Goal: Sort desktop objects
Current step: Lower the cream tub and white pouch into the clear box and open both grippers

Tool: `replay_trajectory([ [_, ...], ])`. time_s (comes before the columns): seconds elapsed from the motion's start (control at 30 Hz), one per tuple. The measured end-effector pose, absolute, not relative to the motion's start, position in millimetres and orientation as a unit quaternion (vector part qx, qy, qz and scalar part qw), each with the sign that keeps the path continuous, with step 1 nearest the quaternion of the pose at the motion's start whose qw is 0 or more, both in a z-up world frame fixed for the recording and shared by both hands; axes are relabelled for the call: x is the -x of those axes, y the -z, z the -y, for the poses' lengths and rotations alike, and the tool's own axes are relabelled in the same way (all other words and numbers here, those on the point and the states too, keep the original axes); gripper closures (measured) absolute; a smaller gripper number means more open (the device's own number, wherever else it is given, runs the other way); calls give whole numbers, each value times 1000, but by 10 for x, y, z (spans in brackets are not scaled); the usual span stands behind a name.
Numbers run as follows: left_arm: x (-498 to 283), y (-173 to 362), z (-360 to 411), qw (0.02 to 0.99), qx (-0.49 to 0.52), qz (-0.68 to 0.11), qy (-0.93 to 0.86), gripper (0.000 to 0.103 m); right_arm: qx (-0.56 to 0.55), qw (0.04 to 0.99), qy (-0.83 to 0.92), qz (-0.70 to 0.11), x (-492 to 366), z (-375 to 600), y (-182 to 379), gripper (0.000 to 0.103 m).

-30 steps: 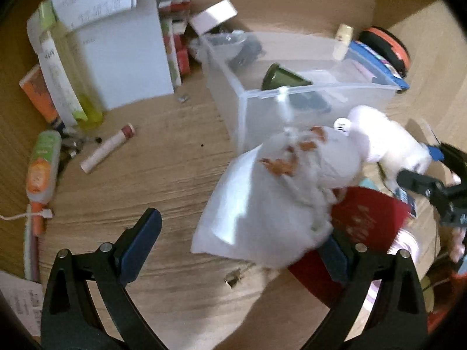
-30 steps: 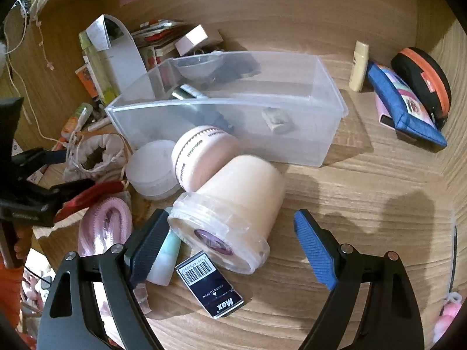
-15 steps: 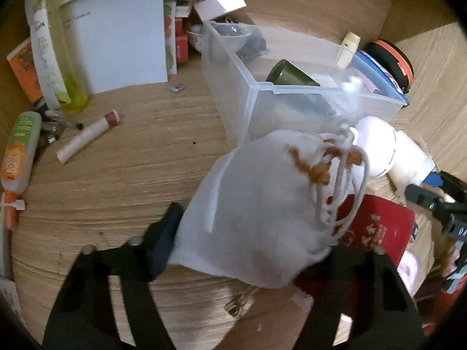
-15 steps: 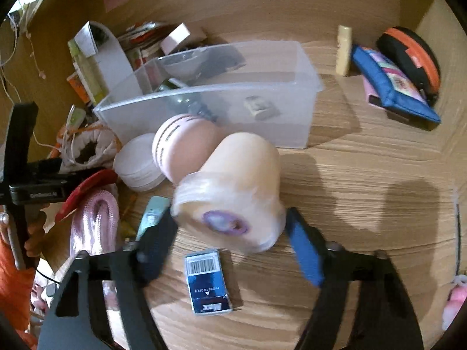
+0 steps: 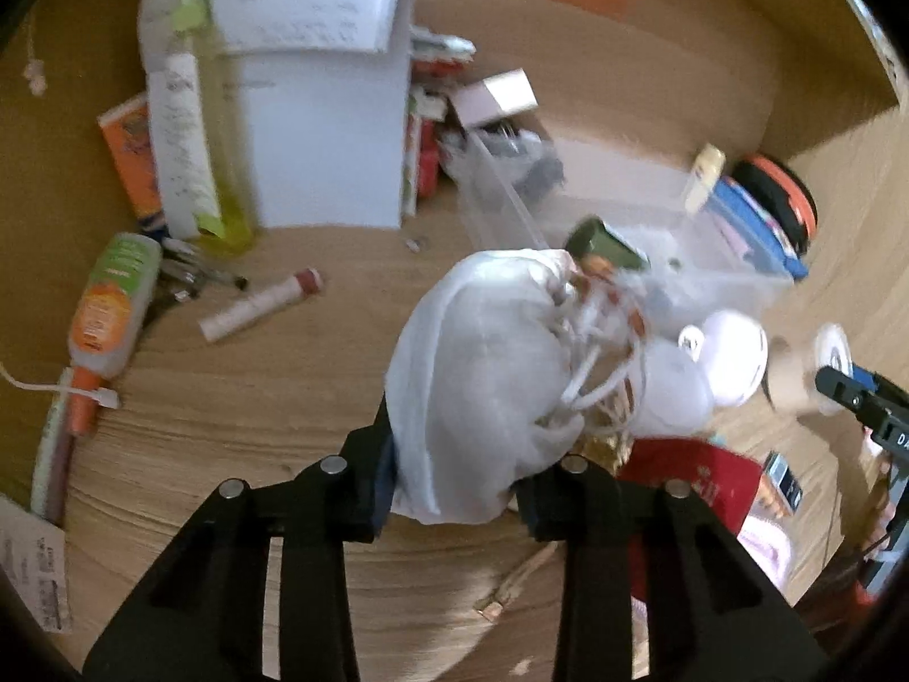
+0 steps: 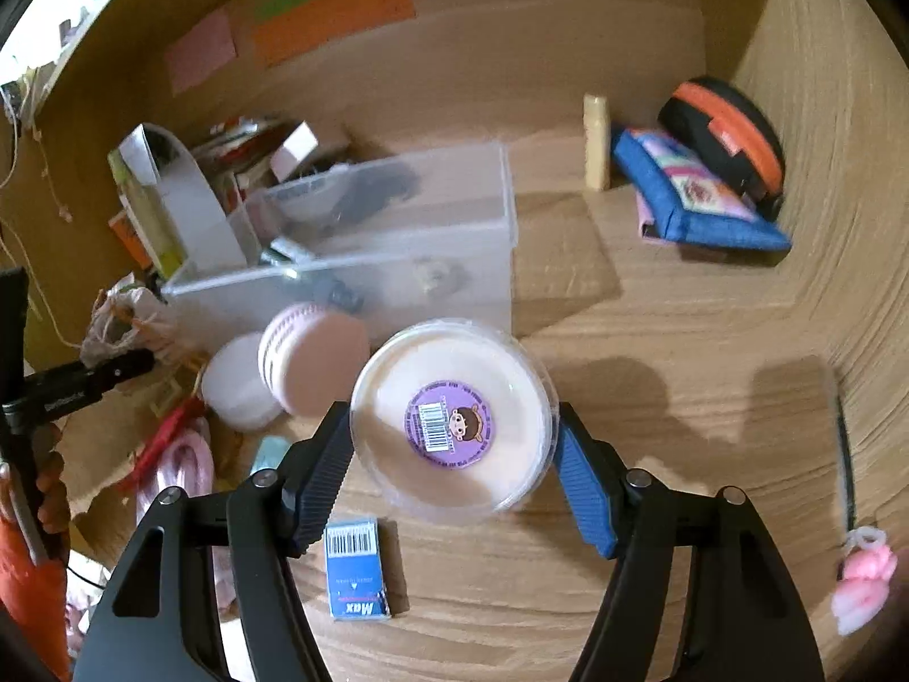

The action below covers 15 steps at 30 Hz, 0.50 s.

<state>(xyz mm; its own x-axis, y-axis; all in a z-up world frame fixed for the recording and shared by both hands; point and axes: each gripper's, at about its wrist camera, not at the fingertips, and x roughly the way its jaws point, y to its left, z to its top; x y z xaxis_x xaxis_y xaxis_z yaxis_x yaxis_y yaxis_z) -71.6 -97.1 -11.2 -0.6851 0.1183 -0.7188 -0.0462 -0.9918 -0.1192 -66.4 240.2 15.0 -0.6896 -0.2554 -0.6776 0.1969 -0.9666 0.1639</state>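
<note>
My left gripper [image 5: 454, 489] is shut on a white drawstring pouch [image 5: 483, 375] with orange-beaded cords and holds it above the desk, just in front of the clear plastic bin [image 5: 710, 261]. My right gripper [image 6: 449, 472] is shut on a cream round tub [image 6: 451, 418] with a purple barcode sticker, its lid facing the camera, lifted off the wood. The clear bin [image 6: 397, 227] lies behind the tub and holds several small dark items. A pink-lidded jar [image 6: 315, 358] and a white jar [image 6: 238, 383] stand left of the tub.
A blue "Max" staple box [image 6: 357, 568] lies under the right gripper. A blue pouch [image 6: 699, 199], black-orange case [image 6: 724, 131] and cream stick [image 6: 596, 142] sit back right. White box [image 5: 324, 142], glue bottle [image 5: 108, 307], tube [image 5: 258, 304] and red booklet [image 5: 693, 483] lie around the left gripper.
Both grippers closed from open: the left on the white pouch, the right on the cream tub. Both objects have been lifted, and the tub now shows its lid to the camera.
</note>
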Motion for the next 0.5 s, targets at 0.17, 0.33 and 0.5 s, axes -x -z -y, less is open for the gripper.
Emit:
replay_trajectory([
  [0.17, 688, -105, 1053, 31, 366, 46, -929, 69, -370, 127, 919, 41, 671, -2415, -199, 38],
  [0.33, 696, -320, 1020, 36, 341, 40, -938, 69, -348, 133, 927, 46, 653, -2454, -372, 38],
  [0.5, 765, -470, 897, 56, 328, 36, -942, 69, -317, 136, 937, 47, 676, -2450, -583, 38],
])
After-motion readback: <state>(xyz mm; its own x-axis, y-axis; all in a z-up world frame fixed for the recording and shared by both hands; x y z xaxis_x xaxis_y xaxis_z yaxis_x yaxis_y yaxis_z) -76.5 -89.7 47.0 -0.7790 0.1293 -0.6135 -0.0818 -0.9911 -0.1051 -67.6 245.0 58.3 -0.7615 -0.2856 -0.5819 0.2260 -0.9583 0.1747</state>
